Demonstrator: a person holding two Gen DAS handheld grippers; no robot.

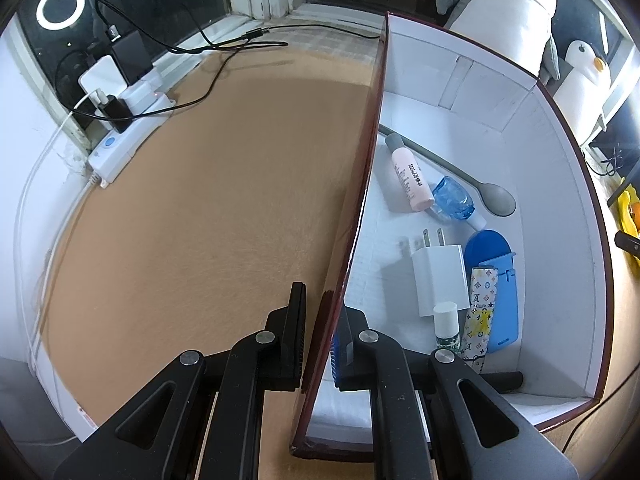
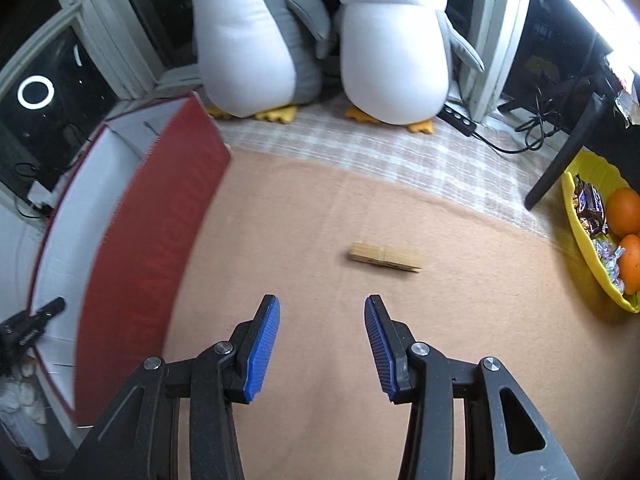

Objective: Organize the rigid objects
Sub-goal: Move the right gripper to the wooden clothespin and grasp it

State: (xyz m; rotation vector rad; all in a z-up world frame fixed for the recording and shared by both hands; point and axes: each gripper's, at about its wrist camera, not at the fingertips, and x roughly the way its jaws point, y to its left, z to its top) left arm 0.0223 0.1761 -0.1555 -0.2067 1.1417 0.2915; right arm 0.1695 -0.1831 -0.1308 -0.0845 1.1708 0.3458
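My left gripper [image 1: 322, 336] is shut on the near wall of a red box [image 1: 362, 184] with a white inside. In the box lie a pink tube [image 1: 412, 178], a blue bottle [image 1: 456, 198], a grey spoon [image 1: 496, 198], a white charger [image 1: 440, 274], a blue case [image 1: 498, 276], a patterned stick [image 1: 480, 312] and a small white-capped bottle [image 1: 445, 324]. My right gripper [image 2: 322, 344] is open and empty above the tan mat, a little short of a wooden clothespin [image 2: 386, 257]. The red box [image 2: 160, 240] stands to its left.
A white power strip with plugs [image 1: 120, 120] and black cables [image 1: 224, 48] lie at the mat's far left. Two plush penguins [image 2: 320, 36] stand at the back. A yellow bowl [image 2: 592, 232] with oranges and sweets sits at the right edge. A black leg [image 2: 568, 148] slants nearby.
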